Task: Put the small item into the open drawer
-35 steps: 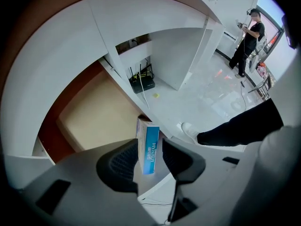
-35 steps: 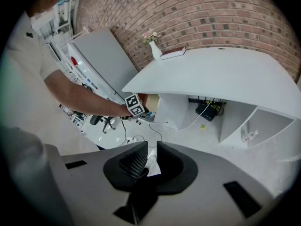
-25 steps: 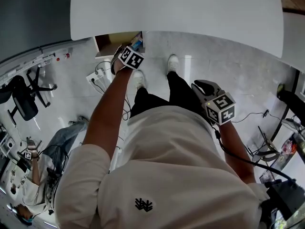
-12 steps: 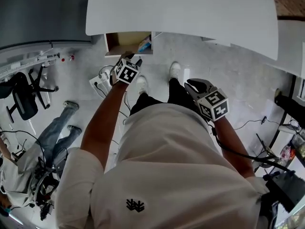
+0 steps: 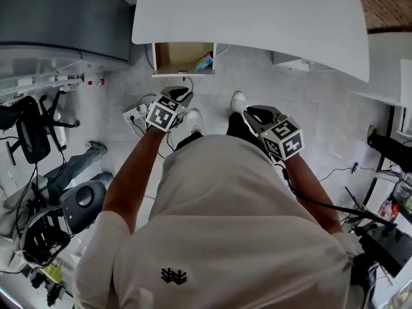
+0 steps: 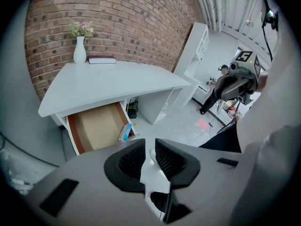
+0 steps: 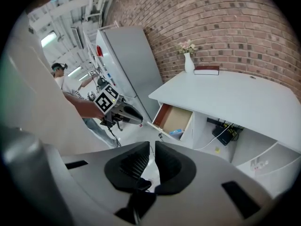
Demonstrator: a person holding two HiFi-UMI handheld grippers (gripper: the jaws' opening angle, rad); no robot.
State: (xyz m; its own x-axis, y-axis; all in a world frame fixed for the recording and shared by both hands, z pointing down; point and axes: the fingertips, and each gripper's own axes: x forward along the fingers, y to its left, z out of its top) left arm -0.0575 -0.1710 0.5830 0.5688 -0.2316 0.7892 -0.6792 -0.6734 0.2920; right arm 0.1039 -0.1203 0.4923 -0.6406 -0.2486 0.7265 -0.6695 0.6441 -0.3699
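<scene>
The brick wall (image 6: 117,18) fills the background, and the white desk (image 6: 108,81) stands against it. A tall grey cabinet (image 7: 127,65) stands to the left of the desk. Under the desk's left end, 1 drawer (image 5: 174,56) stands pulled out, its brown floor bare over most of its area.

The person holds both tools above the pale floor (image 5: 309,102), short of the desk. The left gripper (image 6: 149,147) points toward the drawer but is well apart from it. Its jaws are closing and a narrow gap remains, with nothing between the pads. The right gripper (image 7: 152,152) hangs beside it, its 2 jaws drawn together to a thin slit and gripping nothing.

On the desk's far edge, a dark book (image 6: 101,60) lies flat just beside a white vase (image 6: 79,50) of flowers. The small item (image 6: 125,132), a blue packet, lies inside the open drawer against its right wall, near the front.
</scene>
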